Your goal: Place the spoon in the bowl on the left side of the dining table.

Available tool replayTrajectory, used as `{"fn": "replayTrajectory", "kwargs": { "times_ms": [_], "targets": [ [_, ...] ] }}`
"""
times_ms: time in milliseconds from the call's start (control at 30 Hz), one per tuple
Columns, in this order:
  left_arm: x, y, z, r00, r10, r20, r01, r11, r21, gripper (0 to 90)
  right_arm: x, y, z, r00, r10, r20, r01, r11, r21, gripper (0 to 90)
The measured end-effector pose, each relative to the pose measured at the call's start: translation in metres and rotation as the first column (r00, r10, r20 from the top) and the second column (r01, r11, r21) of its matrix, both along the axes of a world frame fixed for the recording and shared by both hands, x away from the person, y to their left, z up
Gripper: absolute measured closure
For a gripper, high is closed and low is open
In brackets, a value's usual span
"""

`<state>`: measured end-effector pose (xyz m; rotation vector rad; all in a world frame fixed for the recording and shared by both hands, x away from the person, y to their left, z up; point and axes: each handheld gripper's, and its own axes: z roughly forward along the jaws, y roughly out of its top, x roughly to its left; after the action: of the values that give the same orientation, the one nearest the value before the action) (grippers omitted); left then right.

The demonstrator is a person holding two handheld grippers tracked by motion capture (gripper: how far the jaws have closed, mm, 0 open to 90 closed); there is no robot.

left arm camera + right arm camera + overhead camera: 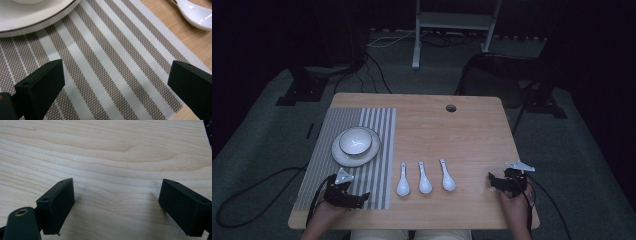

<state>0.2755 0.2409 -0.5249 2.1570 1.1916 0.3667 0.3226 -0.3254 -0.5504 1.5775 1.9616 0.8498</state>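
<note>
On the placemat, the left gripper rests (jaws wide apart).

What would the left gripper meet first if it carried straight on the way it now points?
Judging by the high view, the left gripper points right, toward the spoons. Its own view shows striped placemat ahead, then bare wood, then the nearest white spoon. So probably that spoon first, though depth is uncertain.

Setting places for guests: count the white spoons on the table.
3. The left spoon lies beside the striped mat, the middle spoon next to it, and the right spoon nearest the table's centre. None looks hidden.
</note>
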Motion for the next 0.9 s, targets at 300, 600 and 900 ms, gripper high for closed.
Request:
{"fn": "replayTrajectory", "kwargs": {
  "times_ms": [300, 600, 900],
  "targets": [
    [0.007, -0.011, 0.003, 0.9996, -0.029, -0.004, 0.029, 0.9995, -0.008, 0.9, 0.0, 0.0, 0.0, 1.0, 0.0, 0.0, 0.0, 1.0, 0.0, 12.6],
    [0.015, -0.029, 0.008, 0.9974, -0.072, 0.002, 0.072, 0.9971, 0.024, 0.9, 0.0, 0.0, 0.0, 1.0, 0.0, 0.0, 0.0, 1.0, 0.0, 12.6],
    [0.026, -0.043, 0.011, 0.996, -0.089, -0.001, 0.089, 0.996, -0.001, 0.9, 0.0, 0.0, 0.0, 1.0, 0.0, 0.0, 0.0, 1.0, 0.0, 12.6]
  ]
}}
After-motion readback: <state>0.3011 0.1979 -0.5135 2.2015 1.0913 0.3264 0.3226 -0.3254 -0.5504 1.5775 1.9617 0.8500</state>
